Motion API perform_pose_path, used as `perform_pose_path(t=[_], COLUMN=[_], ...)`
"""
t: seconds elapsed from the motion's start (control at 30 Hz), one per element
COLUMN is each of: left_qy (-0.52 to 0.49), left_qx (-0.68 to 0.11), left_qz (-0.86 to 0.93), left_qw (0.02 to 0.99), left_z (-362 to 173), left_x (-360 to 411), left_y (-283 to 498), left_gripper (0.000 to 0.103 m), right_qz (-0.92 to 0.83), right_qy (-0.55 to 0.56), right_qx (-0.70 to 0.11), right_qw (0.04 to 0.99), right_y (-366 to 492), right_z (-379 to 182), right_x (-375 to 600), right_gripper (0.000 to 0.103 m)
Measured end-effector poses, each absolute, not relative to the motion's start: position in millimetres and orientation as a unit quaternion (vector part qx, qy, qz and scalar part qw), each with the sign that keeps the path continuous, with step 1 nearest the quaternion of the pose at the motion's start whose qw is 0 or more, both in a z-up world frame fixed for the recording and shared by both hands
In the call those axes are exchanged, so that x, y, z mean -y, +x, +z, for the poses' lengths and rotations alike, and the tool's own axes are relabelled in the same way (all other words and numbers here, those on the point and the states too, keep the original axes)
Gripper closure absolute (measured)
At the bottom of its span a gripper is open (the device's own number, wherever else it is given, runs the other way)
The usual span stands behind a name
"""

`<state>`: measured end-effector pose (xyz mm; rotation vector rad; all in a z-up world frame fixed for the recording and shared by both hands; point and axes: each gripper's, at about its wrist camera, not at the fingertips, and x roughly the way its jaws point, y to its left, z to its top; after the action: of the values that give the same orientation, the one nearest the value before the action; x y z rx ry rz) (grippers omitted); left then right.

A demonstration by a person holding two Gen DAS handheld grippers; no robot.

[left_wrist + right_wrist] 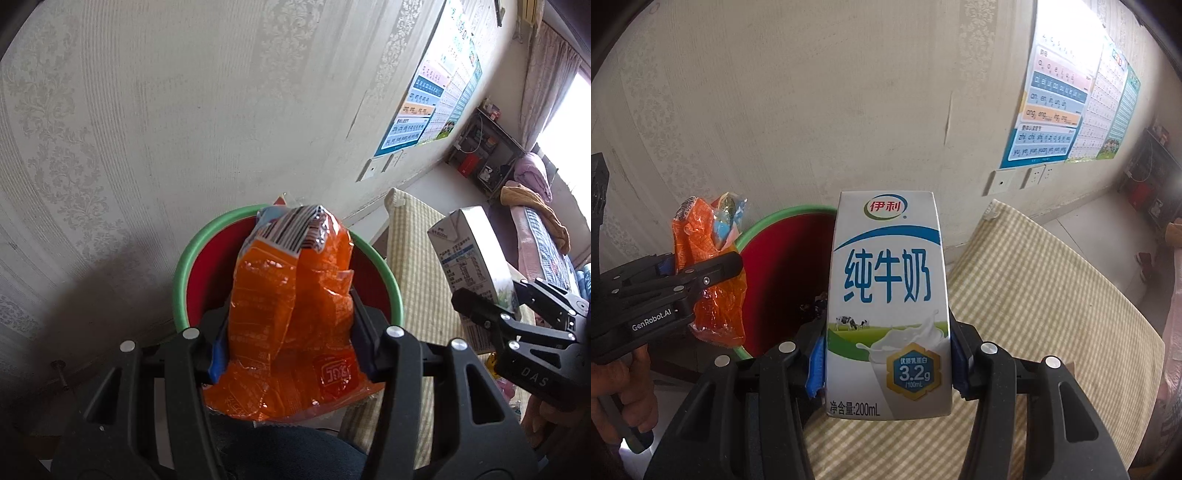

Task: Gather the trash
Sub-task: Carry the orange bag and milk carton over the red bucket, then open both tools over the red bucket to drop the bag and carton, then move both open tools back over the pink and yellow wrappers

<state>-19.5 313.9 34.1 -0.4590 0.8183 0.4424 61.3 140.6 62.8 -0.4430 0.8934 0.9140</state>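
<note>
In the left wrist view, our left hand-held gripper (291, 347) clamps the orange wrapper (291, 314) above the bin (184, 266). In the right wrist view, our right hand-held gripper (888, 365) grips the milk carton (888, 295) upright, just beside the bin (757, 229).

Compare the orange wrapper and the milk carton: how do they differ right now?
The orange wrapper is crinkled, soft plastic; the milk carton is a stiff, smooth-sided box. The wrapper is orange with a barcode at its top; the carton is white with blue lettering. The wrapper sits in the left gripper near the bin, the carton in the right gripper beside it. Both are clamped upright.
</note>
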Motion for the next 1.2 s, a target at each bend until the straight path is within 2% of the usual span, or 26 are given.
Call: perform_pose_path(t=[0.53, 0.63, 0.7, 0.87, 1.03, 1.2], left_qy=[-0.232, -0.234, -0.236, -0.243, -0.242, -0.237], left_qx=[-0.401, -0.397, -0.393, -0.386, -0.382, -0.381], left_qz=[0.228, 0.235, 0.239, 0.243, 0.245, 0.239], left_qw=[0.857, 0.856, 0.856, 0.856, 0.858, 0.861], left_z=[9.9, 8.1, 7.5, 10.3, 18.8, 28.4], left_x=[-360.7, -365.0, -366.8, -366.2, -358.3, -342.5], left_y=[-10.5, -9.9, -10.3, -12.4, -15.4, -18.6], left_gripper=[0.051, 0.039, 0.032, 0.019, 0.007, 0.006], right_qz=[0.452, 0.454, 0.453, 0.455, 0.451, 0.445], right_qy=[-0.220, -0.222, -0.223, -0.222, -0.212, -0.204], right_qx=[-0.431, -0.436, -0.436, -0.435, -0.430, -0.425], right_qw=[0.749, 0.744, 0.745, 0.745, 0.753, 0.762], right_y=[53.7, 54.9, 57.0, 56.3, 53.6, 54.6], right_z=[24.0, 18.1, 16.9, 20.1, 32.2, 45.6], right_x=[-207.1, -211.2, -211.6, -209.5, -198.4, -178.9], right_gripper=[0.052, 0.049, 0.032, 0.023, 0.018, 0.018])
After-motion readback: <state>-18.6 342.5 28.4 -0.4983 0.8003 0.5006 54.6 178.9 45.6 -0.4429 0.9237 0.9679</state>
